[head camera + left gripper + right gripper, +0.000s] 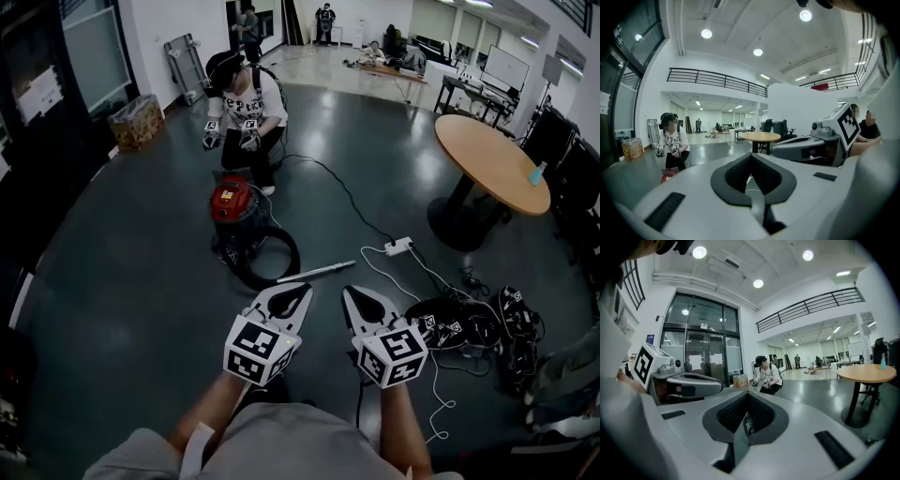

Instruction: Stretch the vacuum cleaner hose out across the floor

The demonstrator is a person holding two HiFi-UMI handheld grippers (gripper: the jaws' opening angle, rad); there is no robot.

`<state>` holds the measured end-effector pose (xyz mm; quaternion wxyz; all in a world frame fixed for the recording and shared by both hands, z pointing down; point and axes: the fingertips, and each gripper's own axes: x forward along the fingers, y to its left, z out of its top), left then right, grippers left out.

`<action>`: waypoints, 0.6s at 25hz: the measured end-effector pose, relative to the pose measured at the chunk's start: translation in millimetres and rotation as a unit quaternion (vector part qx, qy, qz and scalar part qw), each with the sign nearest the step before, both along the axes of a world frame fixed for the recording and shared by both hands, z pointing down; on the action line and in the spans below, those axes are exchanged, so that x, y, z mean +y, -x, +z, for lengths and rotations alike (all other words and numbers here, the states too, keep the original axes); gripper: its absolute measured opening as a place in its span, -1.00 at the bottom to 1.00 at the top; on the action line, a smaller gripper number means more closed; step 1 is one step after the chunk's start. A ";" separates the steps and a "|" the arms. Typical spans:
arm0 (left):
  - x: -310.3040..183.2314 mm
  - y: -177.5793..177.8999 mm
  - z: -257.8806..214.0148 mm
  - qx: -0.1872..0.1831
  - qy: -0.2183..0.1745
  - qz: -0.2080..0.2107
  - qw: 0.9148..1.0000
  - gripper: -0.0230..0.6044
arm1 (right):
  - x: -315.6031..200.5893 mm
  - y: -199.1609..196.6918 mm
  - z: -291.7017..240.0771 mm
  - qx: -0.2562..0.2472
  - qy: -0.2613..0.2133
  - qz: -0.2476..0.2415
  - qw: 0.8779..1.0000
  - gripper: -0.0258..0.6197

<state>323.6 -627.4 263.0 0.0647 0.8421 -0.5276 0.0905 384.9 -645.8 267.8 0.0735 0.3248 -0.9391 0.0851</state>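
nothing of the stretch is done yet. the hose (294, 251) lies coiled in a loop on the floor (141, 281), curled against the red vacuum cleaner (231, 202) at your 11 o'clock, with its metal wand (317, 272) pointing toward 2 o'clock. your left gripper (287, 292) and right gripper (362, 294) are both clenched on nothing, well short of it. all is left: reach the wand, grip it, draw the hose straight.

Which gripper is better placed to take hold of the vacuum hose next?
Probably the left gripper: shut and empty like the right gripper, it points at the coiled hose just ahead, while the right sits nearer the metal wand.
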 end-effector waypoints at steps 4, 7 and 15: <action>-21.4 15.0 10.8 0.008 0.007 -0.006 1.000 -0.90 | -18.7 11.7 9.0 0.013 0.002 -0.004 1.000 -0.91; -47.0 30.5 20.6 0.015 0.013 -0.008 1.000 -0.90 | -42.8 24.0 17.4 0.024 0.007 -0.003 1.000 -0.91; -136.7 88.5 55.9 0.031 0.040 -0.006 0.999 -0.90 | -127.0 75.0 52.0 0.062 0.039 0.003 0.997 -0.91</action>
